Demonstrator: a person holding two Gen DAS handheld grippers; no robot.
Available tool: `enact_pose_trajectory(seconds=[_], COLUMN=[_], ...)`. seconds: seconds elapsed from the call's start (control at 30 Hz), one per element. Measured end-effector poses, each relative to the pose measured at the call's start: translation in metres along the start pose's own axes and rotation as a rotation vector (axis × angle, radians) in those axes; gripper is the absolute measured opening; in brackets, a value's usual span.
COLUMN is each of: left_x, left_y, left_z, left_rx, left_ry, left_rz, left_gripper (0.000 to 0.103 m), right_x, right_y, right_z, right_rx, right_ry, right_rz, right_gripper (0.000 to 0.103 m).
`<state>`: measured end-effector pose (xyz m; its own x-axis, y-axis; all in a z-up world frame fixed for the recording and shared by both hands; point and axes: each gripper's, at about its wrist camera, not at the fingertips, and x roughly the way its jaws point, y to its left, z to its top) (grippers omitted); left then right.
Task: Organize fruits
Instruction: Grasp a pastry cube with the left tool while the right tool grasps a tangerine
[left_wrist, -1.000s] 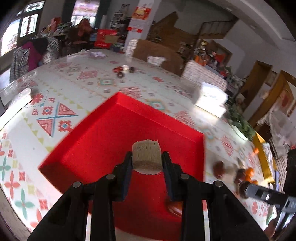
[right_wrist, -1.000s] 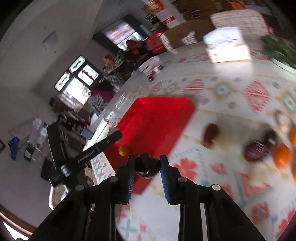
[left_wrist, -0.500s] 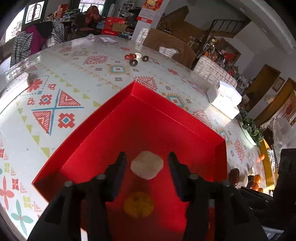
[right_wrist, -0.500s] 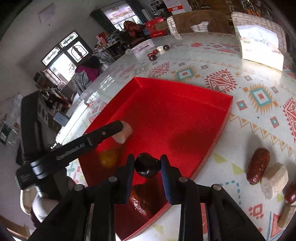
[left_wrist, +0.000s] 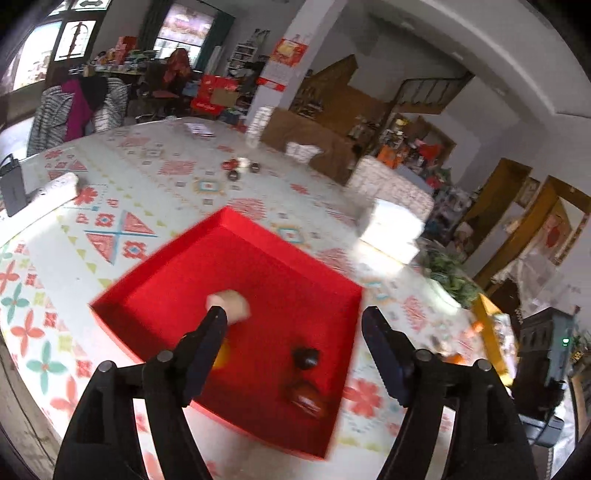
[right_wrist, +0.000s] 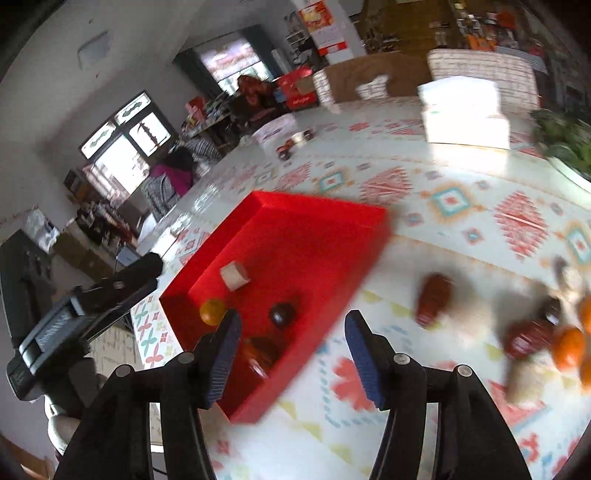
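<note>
Four pieces already in the red tray (right_wrist: 325, 221) ahead of both tools: pale chunk (right_wrist: 234, 275), small orange (right_wrist: 212, 311), dark round fruit (right_wrist: 281, 314), brown date (right_wrist: 260, 350). Left gripper (left_wrist: 291, 325) and right gripper (right_wrist: 291, 332) just opened, empty. Several fruits (right_wrist: 535, 332) waiting rightward on patterned tablecloth (right_wrist: 454, 199); cluttered room beyond.

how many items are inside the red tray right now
4. A pale chunk toward the middle, a small orange fruit by the left wall, a dark round one near it, and a reddish-brown one at the near corner of the red tray.
</note>
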<state>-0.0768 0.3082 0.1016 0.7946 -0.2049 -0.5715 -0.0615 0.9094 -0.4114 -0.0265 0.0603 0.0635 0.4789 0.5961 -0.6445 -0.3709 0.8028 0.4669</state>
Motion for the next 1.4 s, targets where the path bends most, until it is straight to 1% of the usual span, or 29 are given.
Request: enact_pose_trajectory(seconds=[0.1,0.13,0.17,0.23,0.3,0.4,0.43,0.5,0.57,0.67,0.77,0.87,0.9,0.93,1.0,1.1,1.13,1.2,1.3,1.33,1.37,1.4], left_x=[-0.001,0.000,0.002,0.011,0.024,0.045,0.050,0.060,0.070,0.086,0.101,0.115,0.120,0.123,0.132,0.141,0.144,0.147,0.150,0.151,0.151,0.151], left_y=[-0.024,-0.033,-0.040,-0.056,-0.070,-0.091,-0.098,-0.113,-0.128,-0.148,-0.165,-0.178,-0.182,-0.184,-0.189,-0.194,-0.195,-0.199,-0.203,-0.204,-0.205,-0.207], left_z=[-0.009,-0.014,-0.018,-0.028,-0.038,-0.052,-0.057,-0.067,-0.077,-0.093,-0.105,-0.113,-0.116,-0.117,-0.119,-0.120,-0.121,-0.121,-0.122,-0.123,-0.125,-0.126], left_rx=[0.035,0.048,0.060,0.086,0.100,0.121,0.132,0.166,0.210,0.262,0.307,0.344,0.354,0.361,0.367,0.371,0.374,0.392,0.402,0.410,0.424,0.434], left_ry=[0.016,0.023,0.031,0.058,0.099,0.161,0.175,0.197,0.221,0.275,0.308,0.332,0.339,0.343,0.353,0.364,0.369,0.360,0.353,0.348,0.343,0.336], left_rz=[-0.029,-0.039,-0.047,-0.059,-0.073,-0.100,-0.104,-0.111,-0.122,-0.129,-0.126,-0.123,-0.120,-0.120,-0.119,-0.119,-0.119,-0.109,-0.105,-0.101,-0.101,-0.097], left_gripper=[0.076,0.076,0.077,0.077,0.077,0.077,0.077,0.077,0.077,0.076,0.072,0.071,0.071,0.070,0.066,0.062,0.057,0.055,0.046,0.039,0.029,0.029], right_x=[-0.041,-0.061,-0.071,-0.105,-0.126,-0.142,-0.143,-0.139,-0.131,-0.112,-0.095,-0.087,-0.085,-0.084,-0.084,-0.084,-0.084,-0.085,-0.087,-0.087,-0.087,-0.087], right_y=[-0.031,-0.048,-0.057,-0.090,-0.117,-0.152,-0.164,-0.174,-0.177,-0.175,-0.170,-0.169,-0.170,-0.171,-0.173,-0.175,-0.175,-0.176,-0.179,-0.179,-0.180,-0.181], right_z=[-0.007,-0.010,-0.010,-0.016,-0.022,-0.031,-0.035,-0.038,-0.038,-0.033,-0.034,-0.038,-0.039,-0.040,-0.041,-0.042,-0.042,-0.042,-0.042,-0.042,-0.042,-0.042], right_rx=[0.049,0.072,0.085,0.123,0.159,0.220,0.239,0.249,0.238,0.183,0.113,0.082,0.078,0.074,0.079,0.085,0.085,0.091,0.106,0.110,0.114,0.119], right_ry=[-0.053,-0.085,-0.101,-0.148,-0.168,-0.163,-0.157,-0.137,-0.118,-0.073,-0.047,-0.042,-0.041,-0.036,-0.035,-0.039,-0.041,-0.043,-0.049,-0.050,-0.051,-0.052], right_rz=[-0.028,-0.049,-0.066,-0.134,-0.198,-0.252,-0.274,-0.299,-0.305,-0.337,-0.372,-0.385,-0.393,-0.400,-0.393,-0.386,-0.385,-0.385,-0.377,-0.376,-0.374,-0.370], right_gripper=[0.063,0.063,0.064,0.070,0.072,0.072,0.072,0.072,0.072,0.072,0.071,0.064,0.059,0.051,0.040,0.040,0.040,0.040,0.040,0.040,0.040,0.040])
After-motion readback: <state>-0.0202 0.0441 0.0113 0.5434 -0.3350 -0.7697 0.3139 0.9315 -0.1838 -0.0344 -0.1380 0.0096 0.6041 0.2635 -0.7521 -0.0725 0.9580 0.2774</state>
